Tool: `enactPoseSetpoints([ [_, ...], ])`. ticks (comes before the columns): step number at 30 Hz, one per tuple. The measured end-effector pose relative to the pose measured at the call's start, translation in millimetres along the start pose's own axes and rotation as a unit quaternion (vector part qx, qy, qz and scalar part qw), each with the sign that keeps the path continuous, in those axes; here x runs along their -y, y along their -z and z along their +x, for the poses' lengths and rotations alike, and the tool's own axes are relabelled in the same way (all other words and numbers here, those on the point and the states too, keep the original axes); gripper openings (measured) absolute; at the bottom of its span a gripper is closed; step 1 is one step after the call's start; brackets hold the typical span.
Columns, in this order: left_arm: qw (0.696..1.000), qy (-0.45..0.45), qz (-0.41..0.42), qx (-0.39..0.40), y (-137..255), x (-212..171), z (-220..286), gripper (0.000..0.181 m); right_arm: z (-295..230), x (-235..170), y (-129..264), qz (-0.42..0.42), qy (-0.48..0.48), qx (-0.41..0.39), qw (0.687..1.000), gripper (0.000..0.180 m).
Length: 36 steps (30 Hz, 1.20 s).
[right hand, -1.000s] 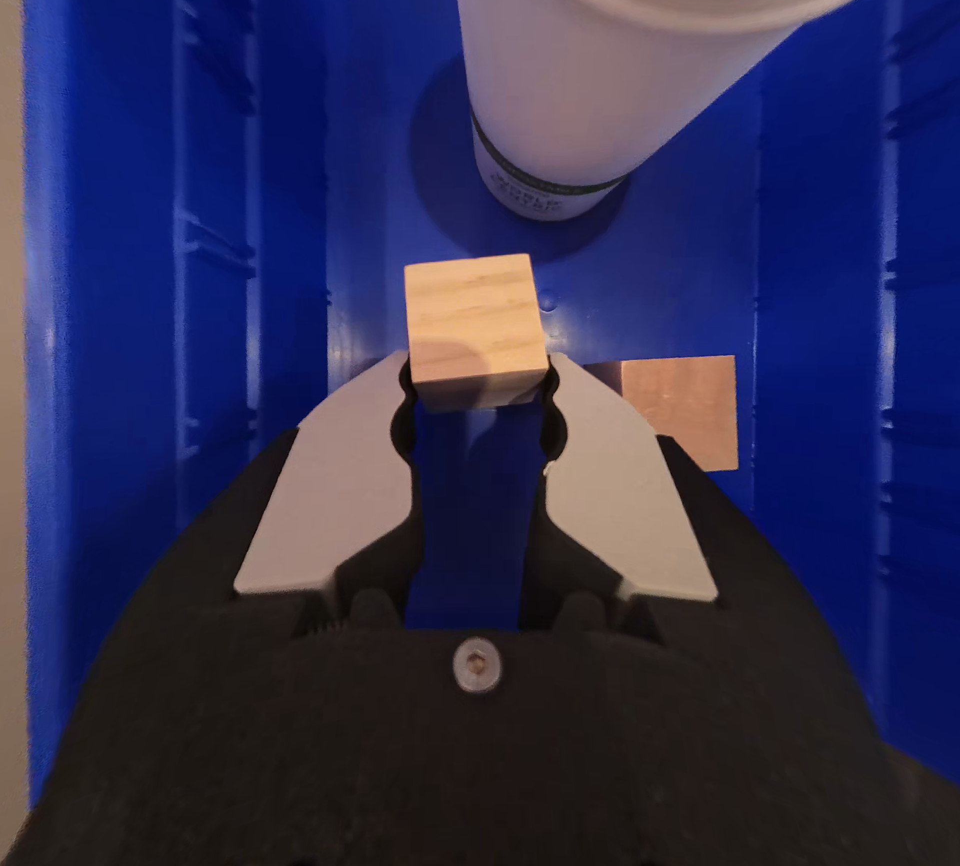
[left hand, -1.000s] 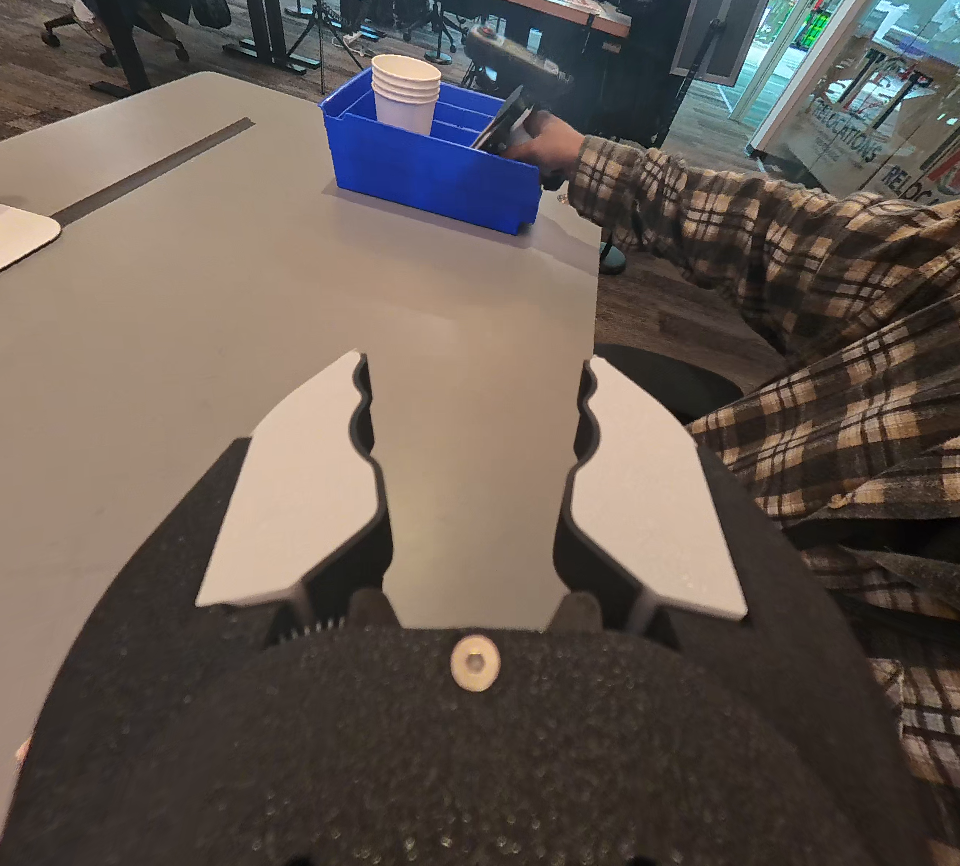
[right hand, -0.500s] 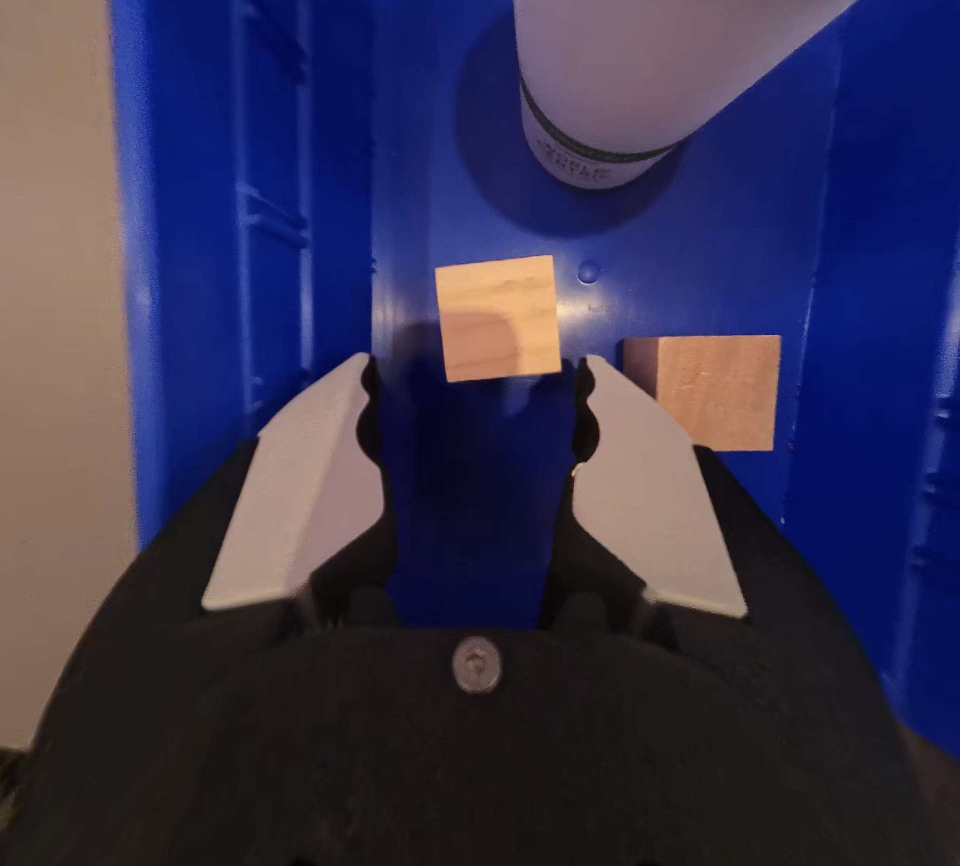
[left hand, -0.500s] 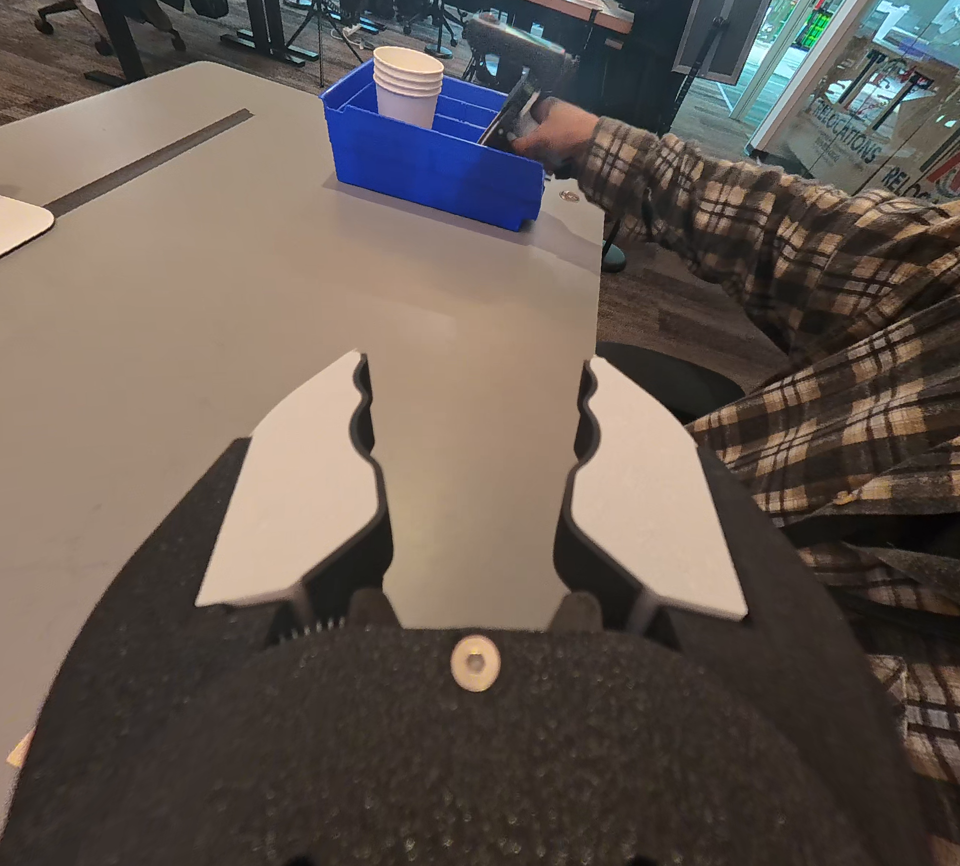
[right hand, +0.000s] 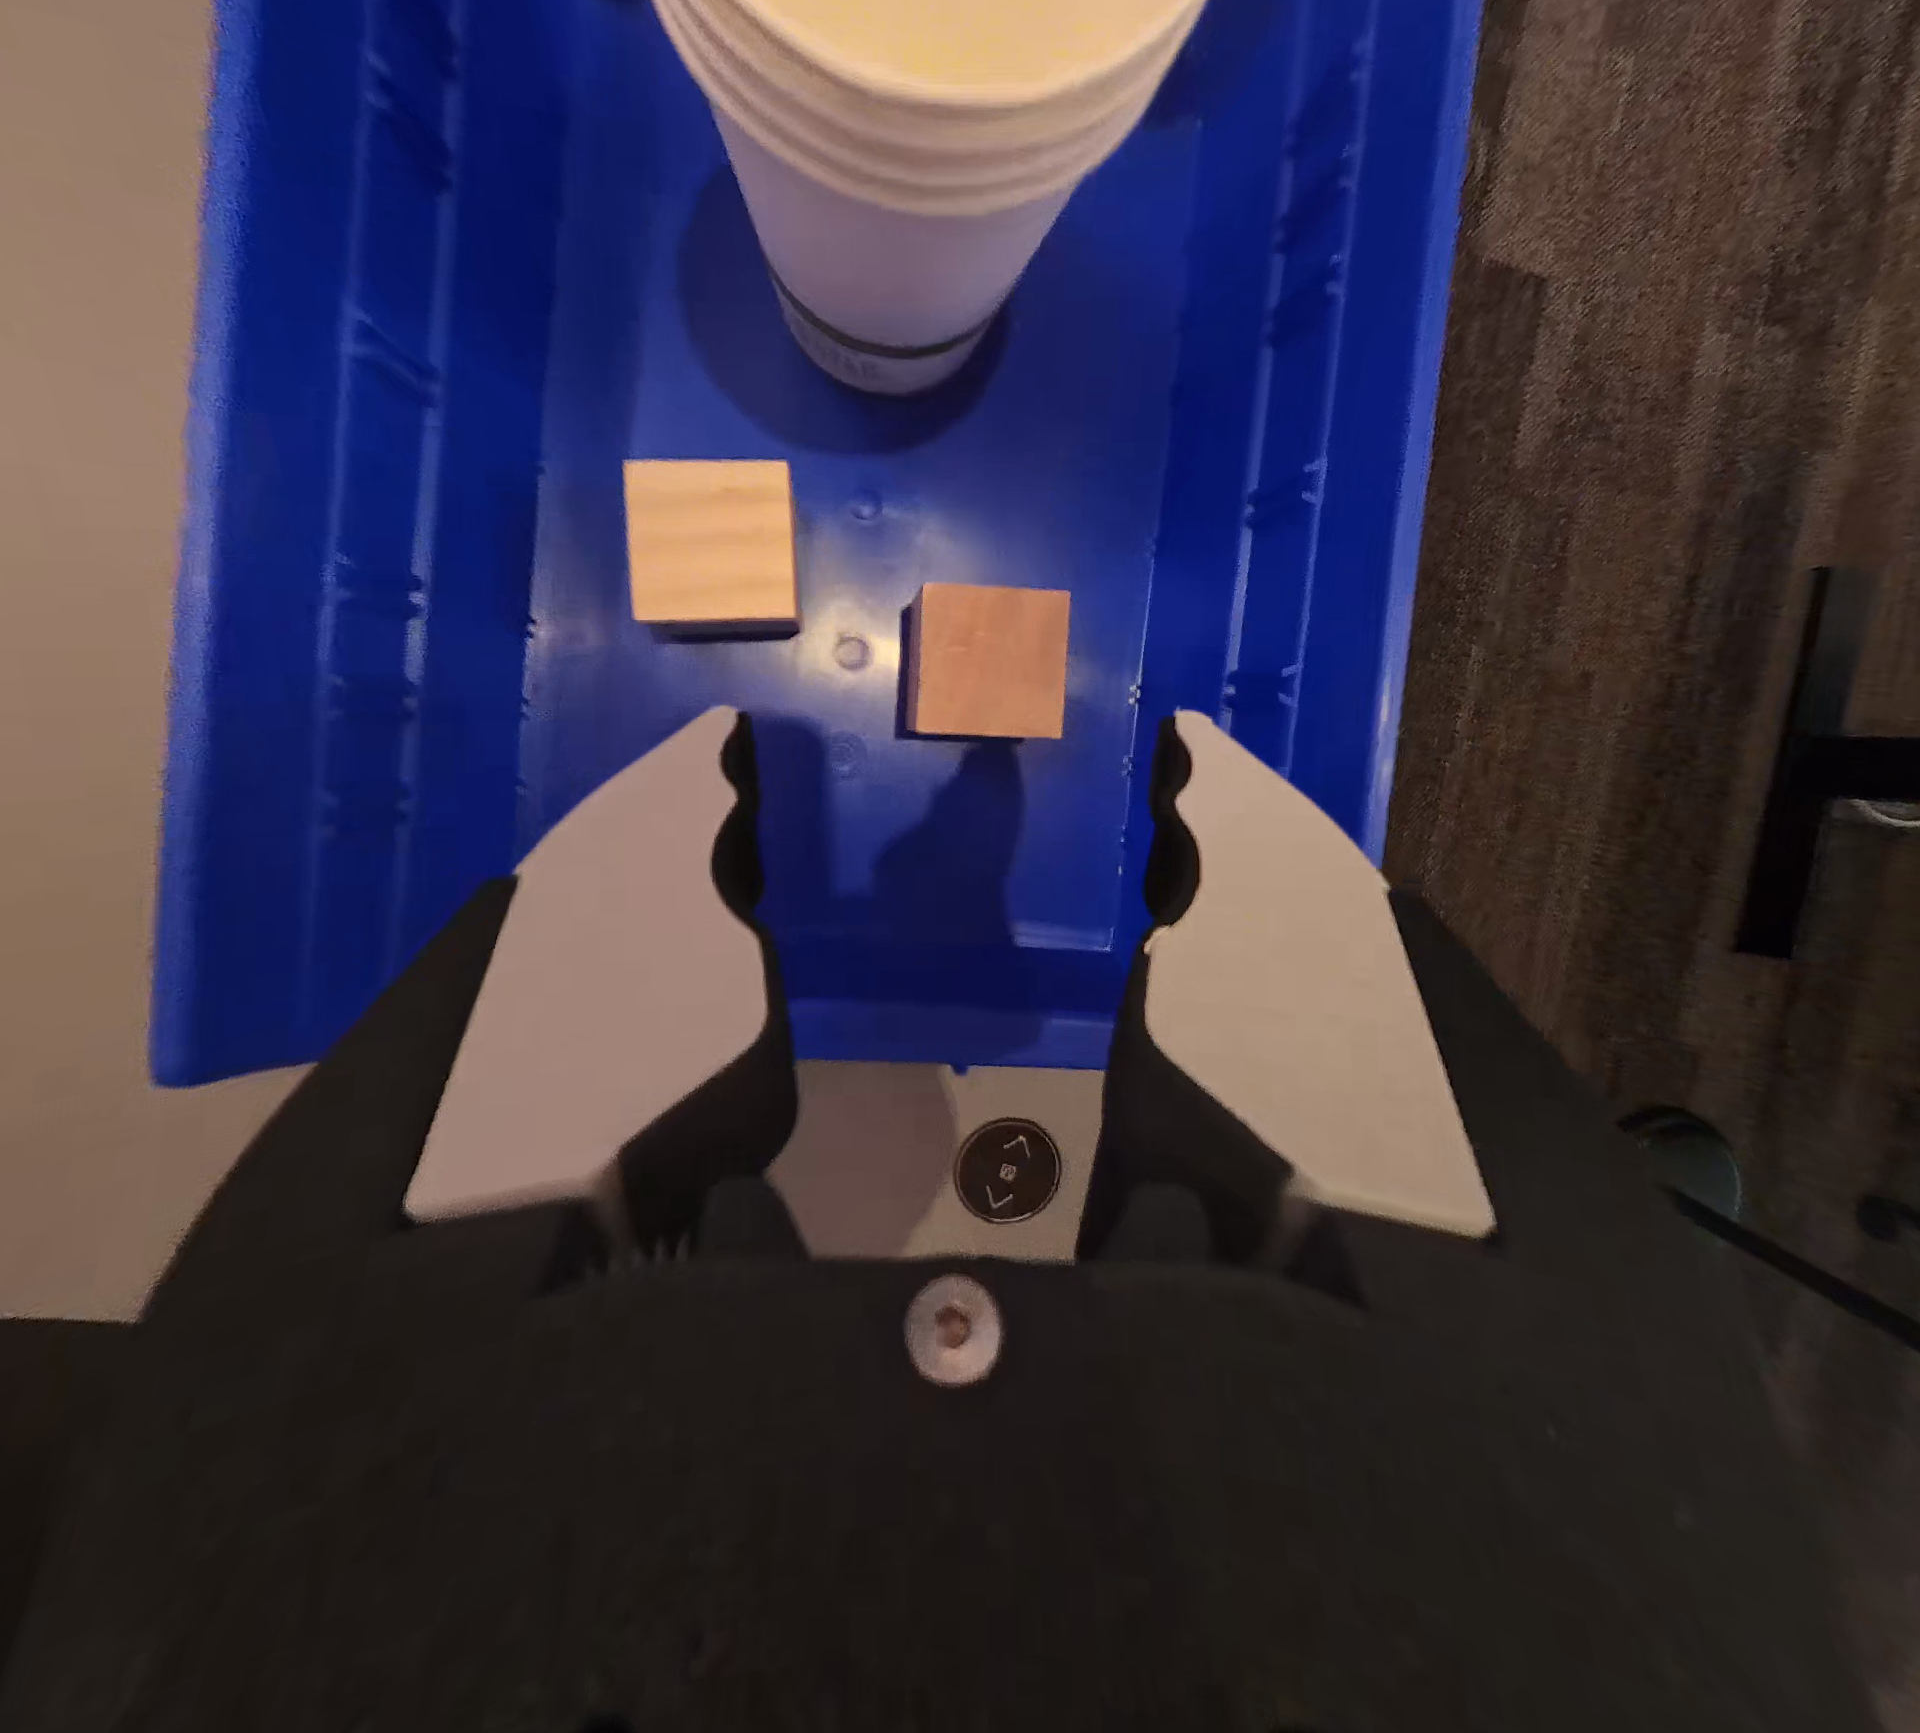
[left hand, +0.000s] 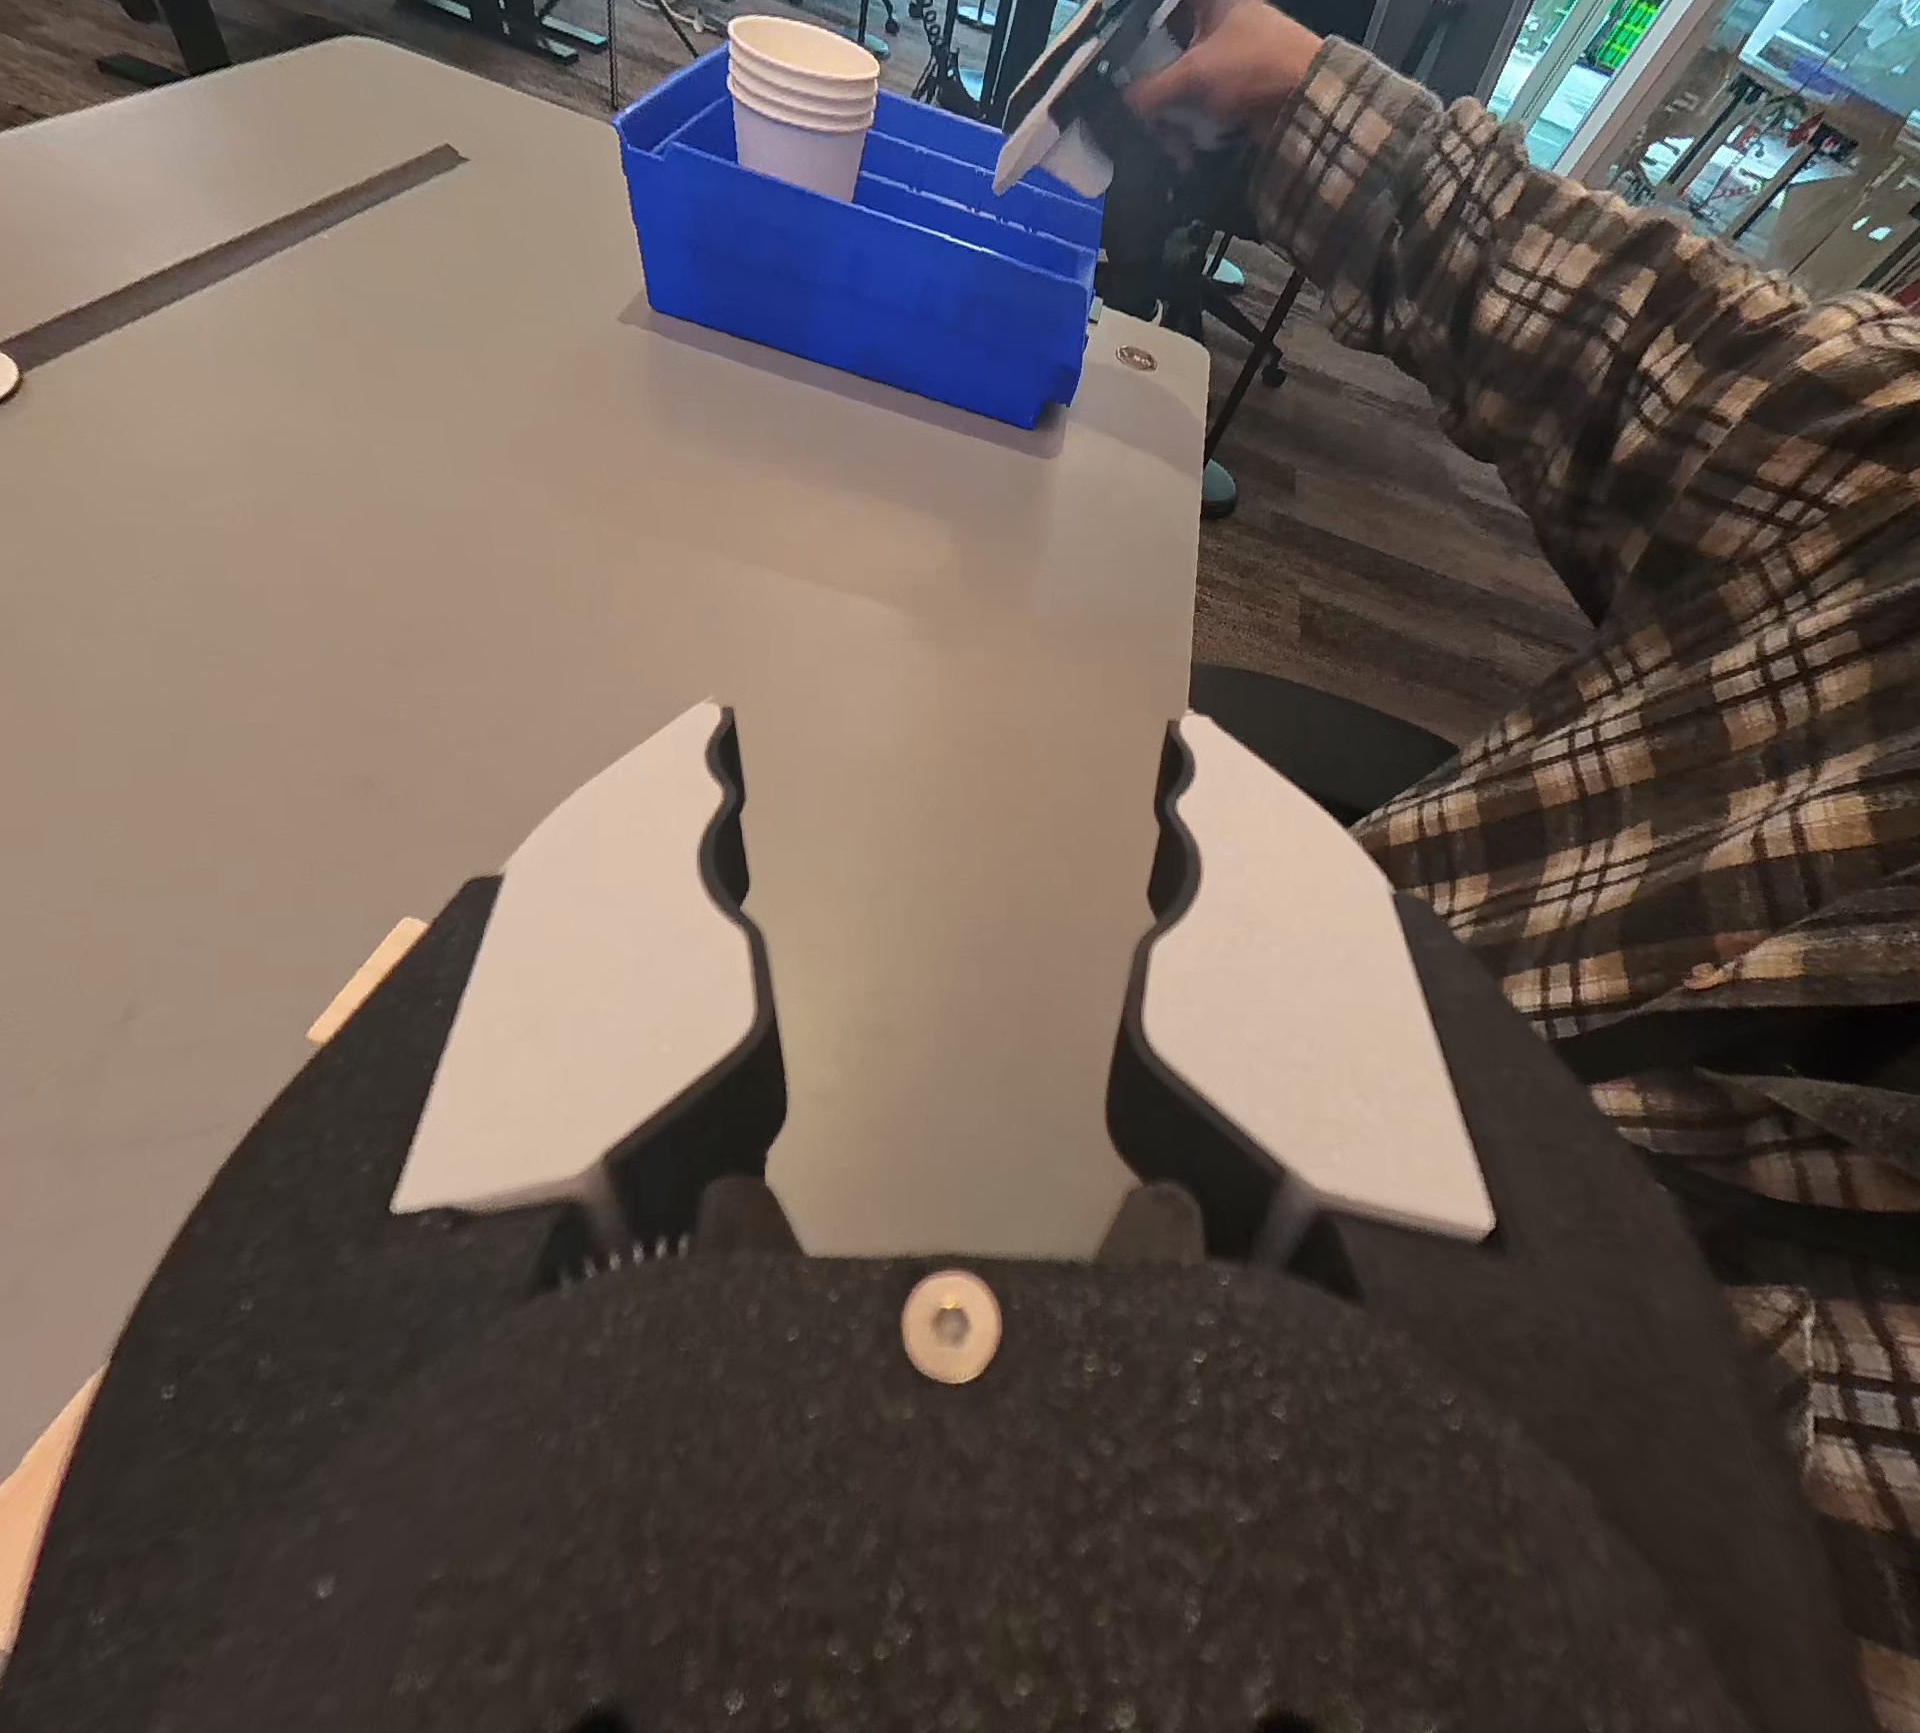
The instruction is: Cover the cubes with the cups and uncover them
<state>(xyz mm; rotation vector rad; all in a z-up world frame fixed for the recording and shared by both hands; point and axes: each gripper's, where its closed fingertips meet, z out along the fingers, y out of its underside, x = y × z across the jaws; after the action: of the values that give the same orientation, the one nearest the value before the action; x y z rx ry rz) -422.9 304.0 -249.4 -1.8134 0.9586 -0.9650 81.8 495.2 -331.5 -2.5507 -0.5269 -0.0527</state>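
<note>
Two wooden cubes lie on the floor of a blue bin [right hand: 343,540]: a pale cube [right hand: 712,549] on the left and a browner cube [right hand: 989,660] on the right. A stack of white paper cups [right hand: 925,52] stands upright in the bin beyond them. My right gripper [right hand: 954,727] is open and empty, raised above the bin's near end. In the left wrist view the bin [left hand: 852,281] with the cup stack [left hand: 798,104] sits at the table's far right, and the right gripper [left hand: 1049,151] hangs above it. My left gripper [left hand: 945,738] is open and empty over the grey table [left hand: 416,540].
A plaid sleeve [left hand: 1610,436] reaches from the right to the bin. The table's right edge [left hand: 1195,540] drops to a wood floor. A dark strip [left hand: 239,255] crosses the table's left. A round black button [right hand: 1006,1169] sits by the bin. Desks and chairs stand beyond.
My right gripper let go of the pale cube, opened wide and rose up and back out of the bin. The left gripper stayed open and shifted slightly.
</note>
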Motion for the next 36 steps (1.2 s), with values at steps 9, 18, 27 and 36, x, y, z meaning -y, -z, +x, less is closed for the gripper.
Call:
enactPoseSetpoints([
  [9,1.0,0.005,-0.003,0.003,-1.9,-2.6,-4.1,0.075,11.3,-25.1,-54.2,-0.051,0.0,-0.003,0.999,0.07],
  [18,1.0,0.014,-0.009,0.003,-5.7,-6.4,-11.1,0.075,12.1,-21.0,-77.9,-0.057,-0.02,0.016,0.998,0.042],
  [27,1.0,0.017,-0.01,0.005,-6.8,-7.2,-14.2,0.075,16.9,-7.1,-87.7,-0.046,-0.029,0.011,0.998,0.042],
  [36,0.999,0.011,0.026,0.022,19.7,8.5,-13.5,0.075,-1.2,5.5,-27.3,-0.003,-0.017,0.011,1.0,0.076],
])
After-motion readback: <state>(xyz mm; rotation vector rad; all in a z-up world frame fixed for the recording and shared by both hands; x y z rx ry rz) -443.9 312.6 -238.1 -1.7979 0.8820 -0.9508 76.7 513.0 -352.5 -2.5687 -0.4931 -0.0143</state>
